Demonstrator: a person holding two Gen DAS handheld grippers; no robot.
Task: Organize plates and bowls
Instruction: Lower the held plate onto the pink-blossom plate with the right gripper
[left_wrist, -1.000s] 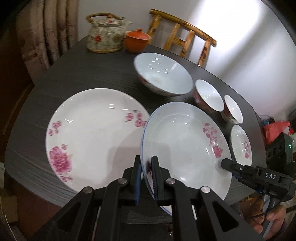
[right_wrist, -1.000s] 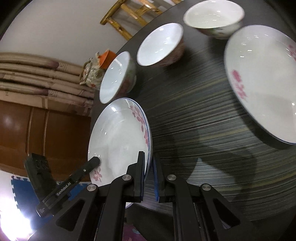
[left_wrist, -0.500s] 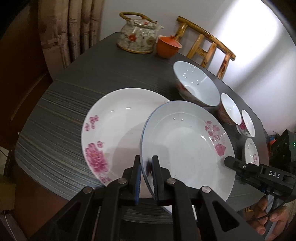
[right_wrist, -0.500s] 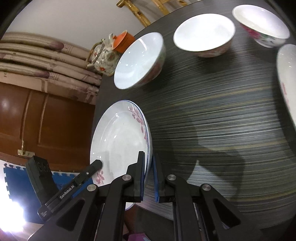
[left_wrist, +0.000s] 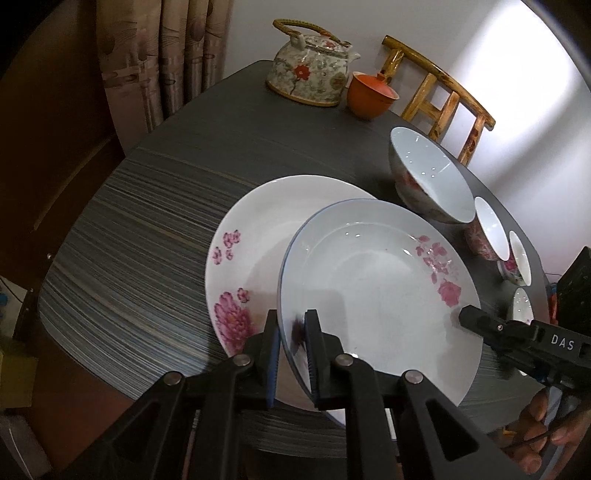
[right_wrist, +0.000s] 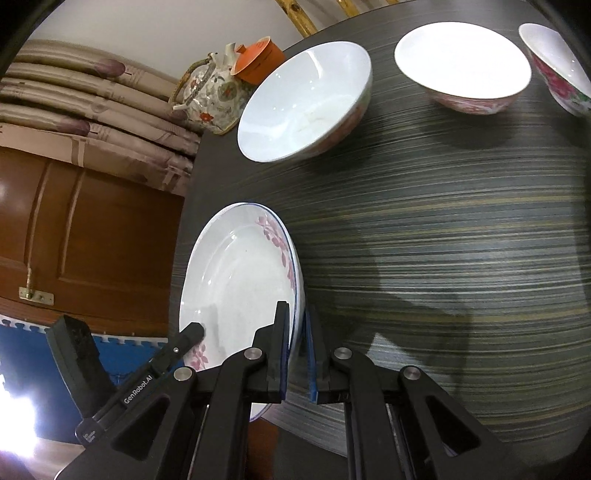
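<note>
A blue-rimmed plate (left_wrist: 369, 288) with pink blossoms hangs tilted between both grippers. My left gripper (left_wrist: 291, 332) has the plate's near rim between its pads; the jaws are opening, though the pads still look to be touching the rim. My right gripper (right_wrist: 296, 325) is shut on the opposite rim of the same plate (right_wrist: 236, 280), and one of its fingers (left_wrist: 480, 321) shows in the left wrist view. The plate overlaps the right part of a larger white peony plate (left_wrist: 258, 229) lying on the dark table (left_wrist: 147, 240).
A large bowl (left_wrist: 428, 177), a medium bowl (left_wrist: 487, 229), a small bowl (left_wrist: 519, 258) and a small dish (left_wrist: 521, 304) line the table's right side. A floral teapot (left_wrist: 310, 74) and an orange lidded cup (left_wrist: 369, 96) stand at the far edge, before a wooden chair (left_wrist: 443, 92).
Both grippers carried the blue-rimmed plate sideways, from beside the peony plate to over its right part. The left jaws stand slightly wider. In the right view the bowls drifted right.
</note>
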